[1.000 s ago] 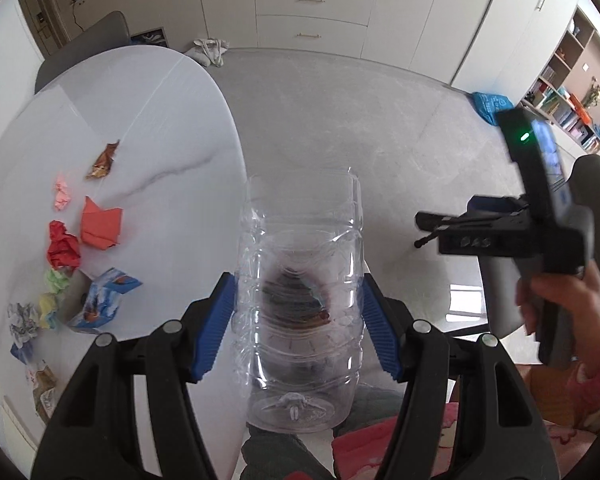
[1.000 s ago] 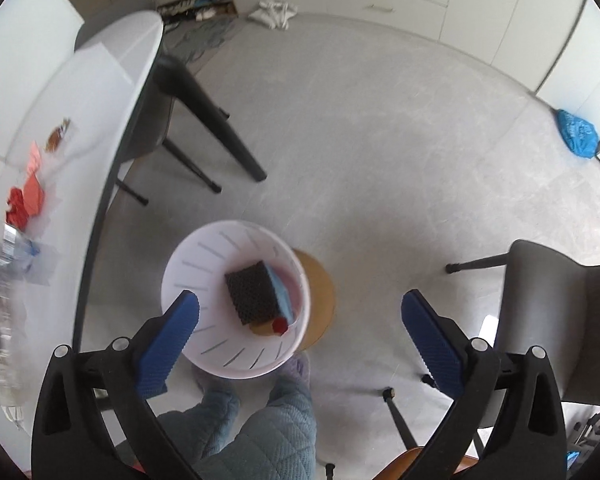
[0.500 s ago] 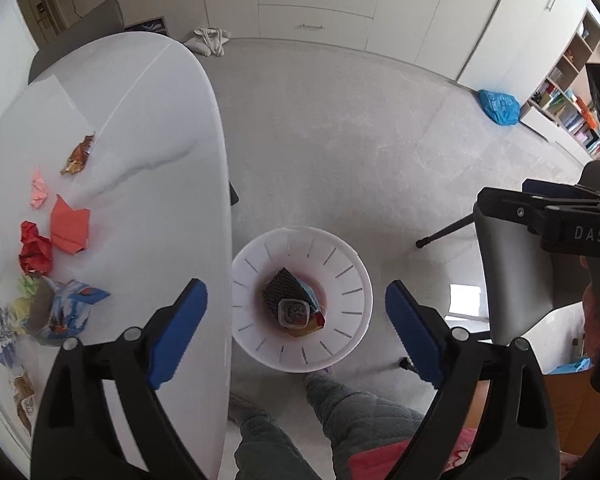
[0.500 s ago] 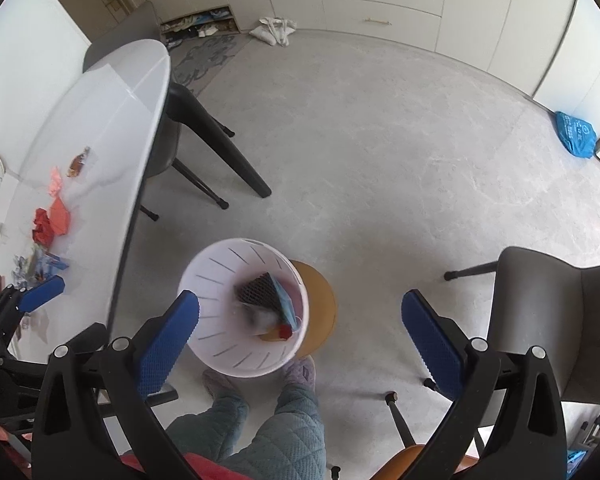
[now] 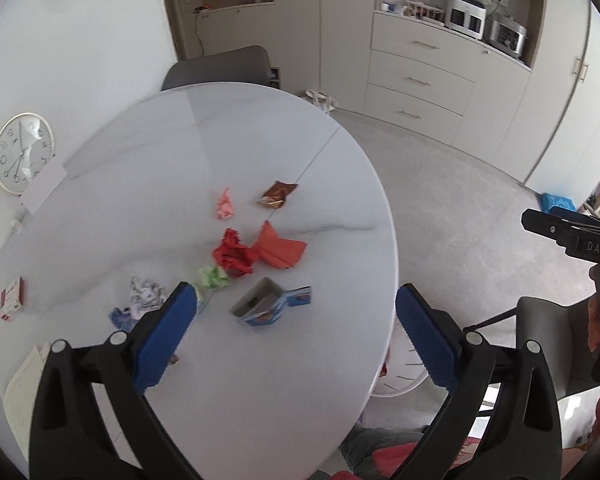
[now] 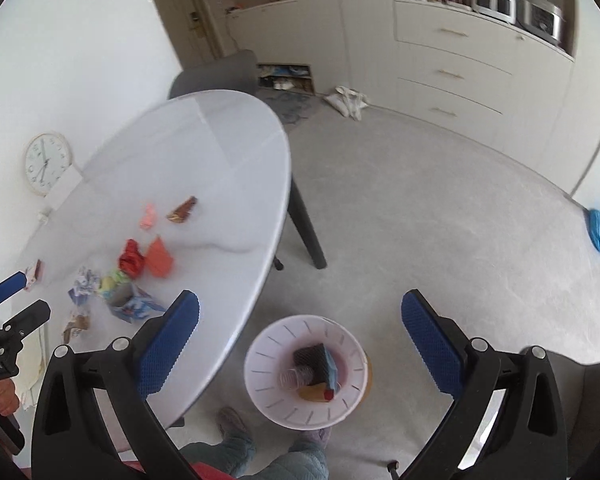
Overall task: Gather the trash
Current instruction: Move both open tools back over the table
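Left wrist view: left gripper (image 5: 296,332) jaws open, empty, above table (image 5: 180,152); trash (image 5: 236,256) at 12 o'clock. Right gripper (image 6: 300,340) jaws open, empty, over white bin (image 6: 268,384).

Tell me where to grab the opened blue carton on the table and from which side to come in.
Grip the blue carton across its two long side walls, just behind the open mouth, coming down from above with the open left gripper. It lies on its side, flaps splayed right, so the flaps would likely fold; the body looks firmer.
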`<action>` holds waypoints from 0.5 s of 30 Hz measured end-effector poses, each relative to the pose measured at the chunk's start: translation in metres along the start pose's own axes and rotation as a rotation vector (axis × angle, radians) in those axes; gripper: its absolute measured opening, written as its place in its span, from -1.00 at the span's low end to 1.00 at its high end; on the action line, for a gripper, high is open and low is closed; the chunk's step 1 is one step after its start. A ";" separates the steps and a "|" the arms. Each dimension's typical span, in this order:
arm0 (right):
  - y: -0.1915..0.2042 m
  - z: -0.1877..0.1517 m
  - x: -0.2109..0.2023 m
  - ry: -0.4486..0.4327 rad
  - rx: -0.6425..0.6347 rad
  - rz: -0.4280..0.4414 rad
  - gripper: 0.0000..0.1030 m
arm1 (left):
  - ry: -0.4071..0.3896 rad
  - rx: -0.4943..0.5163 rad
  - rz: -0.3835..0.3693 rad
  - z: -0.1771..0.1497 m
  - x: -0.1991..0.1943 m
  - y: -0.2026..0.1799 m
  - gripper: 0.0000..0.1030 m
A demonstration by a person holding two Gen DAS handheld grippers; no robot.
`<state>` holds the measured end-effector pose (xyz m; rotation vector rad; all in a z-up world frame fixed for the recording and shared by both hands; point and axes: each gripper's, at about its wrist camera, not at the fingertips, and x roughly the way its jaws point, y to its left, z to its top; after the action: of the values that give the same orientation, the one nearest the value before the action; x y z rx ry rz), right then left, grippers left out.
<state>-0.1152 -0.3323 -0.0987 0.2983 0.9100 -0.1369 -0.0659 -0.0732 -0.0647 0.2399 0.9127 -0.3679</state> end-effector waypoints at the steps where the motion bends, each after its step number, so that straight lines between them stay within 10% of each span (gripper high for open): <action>1: 0.010 0.002 0.003 0.002 -0.017 0.012 0.95 | 0.001 -0.020 0.018 -0.004 -0.002 0.011 0.85; 15: 0.139 -0.002 0.053 0.101 -0.291 0.216 0.95 | 0.026 -0.153 0.142 -0.053 -0.017 0.122 0.85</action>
<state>-0.0512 -0.1993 -0.1150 0.1321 0.9780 0.2103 -0.0640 0.0600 -0.0762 0.1673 0.9386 -0.1633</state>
